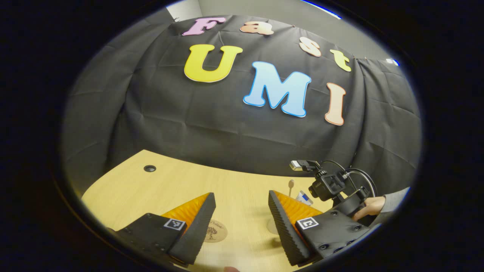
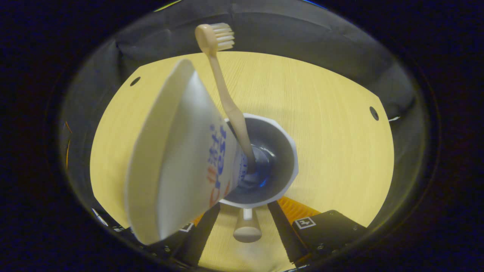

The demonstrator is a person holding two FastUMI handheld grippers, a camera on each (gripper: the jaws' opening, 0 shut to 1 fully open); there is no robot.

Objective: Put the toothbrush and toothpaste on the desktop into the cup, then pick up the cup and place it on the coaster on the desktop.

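Looking down my right gripper [image 2: 242, 223], I see its fingers spread either side of the cup's handle [image 2: 247, 228], not pinching. Toothbrush [image 2: 227, 94] and toothpaste [image 2: 177, 151] stand in the cup [image 2: 280, 151], mid-desktop [image 2: 332, 113]. My left gripper [image 1: 240, 223] waits open above the coaster [image 1: 215, 230] near the front edge, leaving it free.

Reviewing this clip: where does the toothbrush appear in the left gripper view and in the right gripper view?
Left gripper view: the toothbrush is small and far off, low and right of centre, head up.
Right gripper view: the toothbrush is large, running from top centre down into the cup.
Shared landmark: the toothpaste tube leaning right beside it in both.
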